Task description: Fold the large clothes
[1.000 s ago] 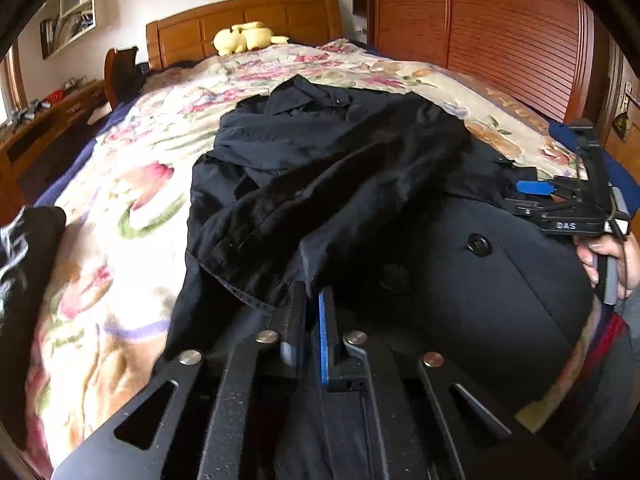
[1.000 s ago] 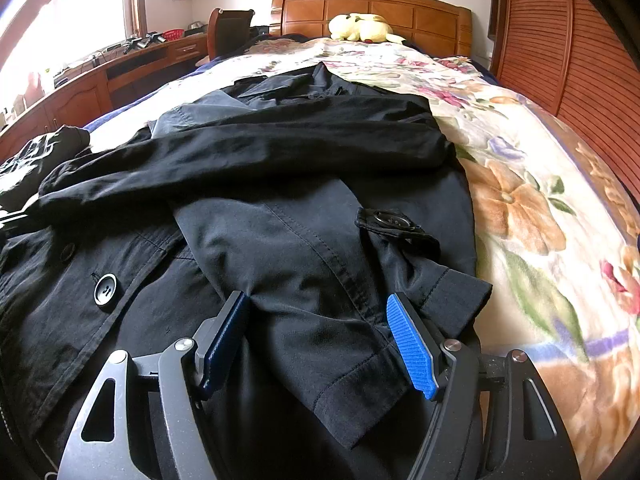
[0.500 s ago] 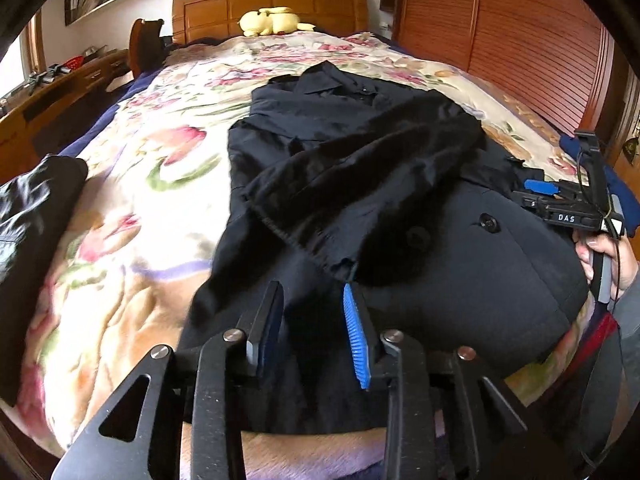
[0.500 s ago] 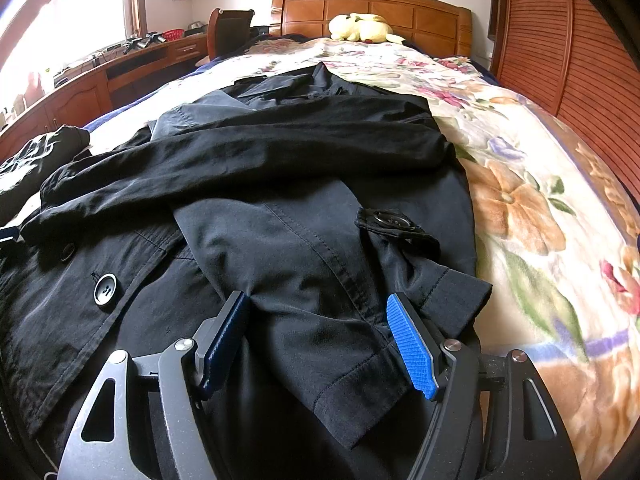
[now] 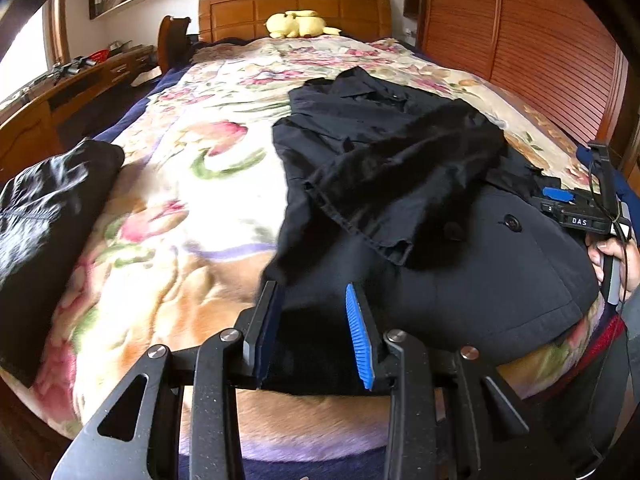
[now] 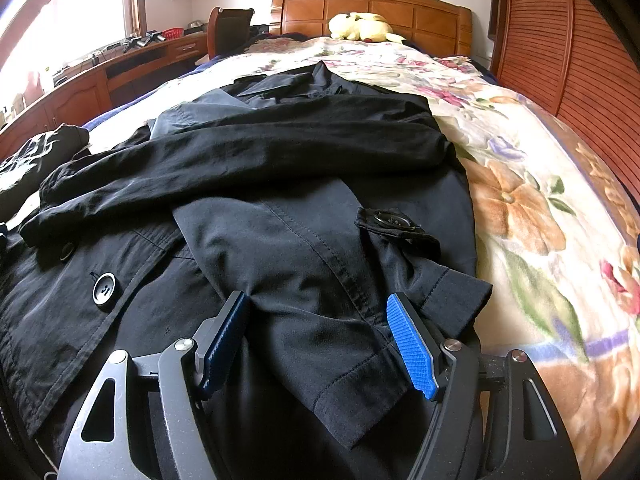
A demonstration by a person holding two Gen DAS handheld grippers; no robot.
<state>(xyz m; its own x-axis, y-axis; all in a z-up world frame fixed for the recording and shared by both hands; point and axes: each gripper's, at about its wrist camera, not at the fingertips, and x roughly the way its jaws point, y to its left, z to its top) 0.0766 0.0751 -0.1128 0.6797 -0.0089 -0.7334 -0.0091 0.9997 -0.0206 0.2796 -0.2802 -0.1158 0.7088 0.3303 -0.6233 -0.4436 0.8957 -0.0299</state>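
Since a second ago my left gripper point(image 5: 316, 320) has let go of the sleeve it was pinching and backed off toward the foot of the bed; its jaws are now apart, with the coat's hem edge lying between them but not clamped. My right gripper point(image 6: 320, 336) has not shifted: its jaws stand wide apart on either side of a sleeve cuff point(image 6: 360, 392), resting on the cloth without closing on it.

Just ahead of both grippers the black coat point(image 5: 460, 272) lies spread on the floral blanket point(image 5: 168, 208), buttons up, toward the right side of the bed. One sleeve point(image 6: 248, 164) is folded across the chest from right to left; the other runs down toward my right gripper, its buttoned strap point(image 6: 392, 224) showing. In the left view I see my right hand point(image 5: 616, 256) holding its gripper at the coat's far edge.

Another dark garment point(image 5: 44, 208) sits at the left edge of the bed. Farther up, a yellow plush toy point(image 5: 298, 24) rests against the wooden headboard point(image 5: 292, 2).
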